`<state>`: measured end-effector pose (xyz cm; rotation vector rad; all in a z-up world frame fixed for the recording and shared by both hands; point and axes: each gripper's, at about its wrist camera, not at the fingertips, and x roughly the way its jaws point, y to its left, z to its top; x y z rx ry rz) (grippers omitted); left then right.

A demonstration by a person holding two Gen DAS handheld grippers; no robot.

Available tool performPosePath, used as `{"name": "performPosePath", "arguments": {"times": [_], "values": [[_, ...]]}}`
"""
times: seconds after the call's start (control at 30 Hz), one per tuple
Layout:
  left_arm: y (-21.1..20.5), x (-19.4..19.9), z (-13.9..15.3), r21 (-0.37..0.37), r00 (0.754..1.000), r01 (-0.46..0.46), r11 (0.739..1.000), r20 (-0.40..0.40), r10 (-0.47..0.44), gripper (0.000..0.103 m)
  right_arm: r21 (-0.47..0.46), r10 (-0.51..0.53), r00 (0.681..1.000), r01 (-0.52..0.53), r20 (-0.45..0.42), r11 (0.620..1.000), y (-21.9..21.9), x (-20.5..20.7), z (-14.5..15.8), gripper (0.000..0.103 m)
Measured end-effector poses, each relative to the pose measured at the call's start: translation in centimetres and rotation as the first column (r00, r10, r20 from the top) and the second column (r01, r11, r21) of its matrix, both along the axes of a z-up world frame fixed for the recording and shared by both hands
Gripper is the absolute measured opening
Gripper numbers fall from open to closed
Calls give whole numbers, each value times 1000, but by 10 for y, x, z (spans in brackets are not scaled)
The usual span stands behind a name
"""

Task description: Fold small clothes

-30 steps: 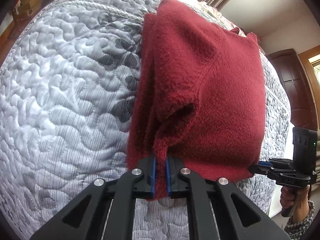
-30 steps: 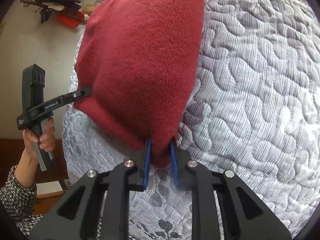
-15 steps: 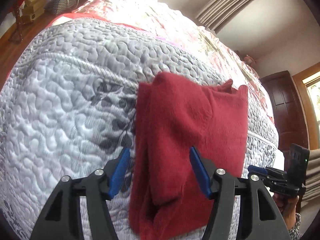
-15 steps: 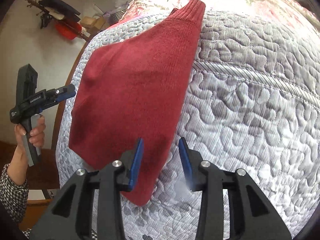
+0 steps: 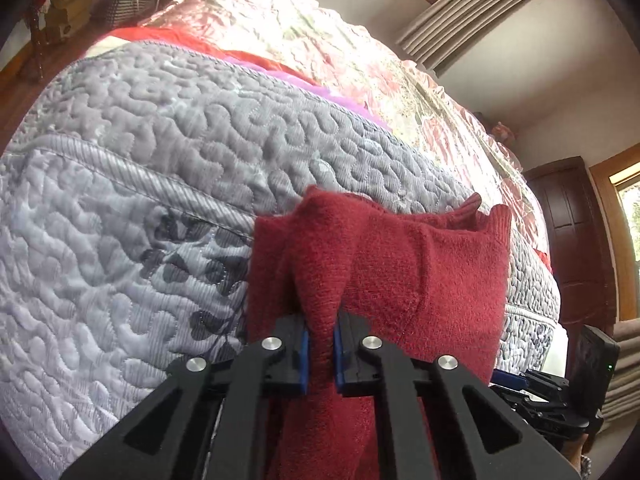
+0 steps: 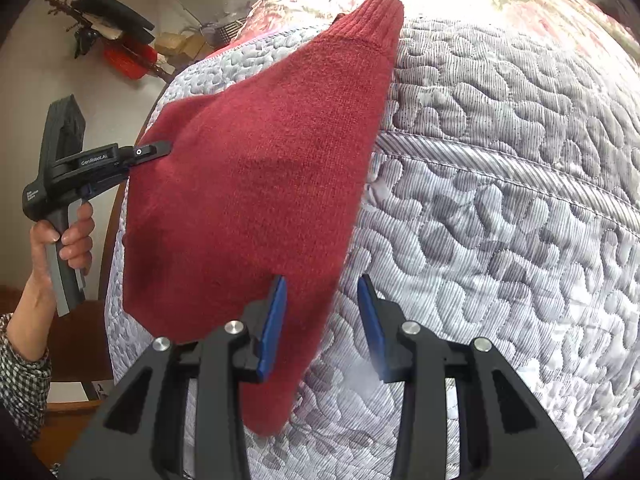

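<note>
Reclosed, left gripper (image 5: 320, 354) pinches the red sweater (image 5: 420, 280) on the grey quilted bed (image 5: 140, 200); right gripper (image 6: 322, 324) gapes.

Black gripper (image 6: 322, 320), blue pads (image 6: 274, 320), checked sleeve (image 6: 22, 380).

— Clearance to the right of the red sweater (image 6: 260, 184)?
— Bare grey quilt (image 6: 500, 220), unobstructed.
— Left side?
— Left gripper (image 6: 166, 147) sits at the sweater's edge (hand (image 6: 64, 236) beside the bed), blocking that approach.
</note>
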<state>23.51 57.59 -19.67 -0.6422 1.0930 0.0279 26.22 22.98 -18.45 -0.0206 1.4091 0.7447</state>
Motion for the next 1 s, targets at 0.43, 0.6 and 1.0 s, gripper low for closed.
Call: {"name": "performPosePath", "arguments": {"times": [0.43, 0.6, 1.0], "values": [[-3, 0, -10, 62, 997, 48, 997, -55, -45, 30, 12, -8, 1000, 8, -15, 1000, -2, 9, -2, 40], [2, -19, 3, 30, 998, 67, 997, -22, -66, 67, 51, -20, 1000, 21, -18, 999, -13, 12, 5, 40], [-9, -14, -24, -78, 986, 153, 985, -51, -157, 70, 47, -18, 999, 19, -27, 999, -7, 28, -2, 45]]}}
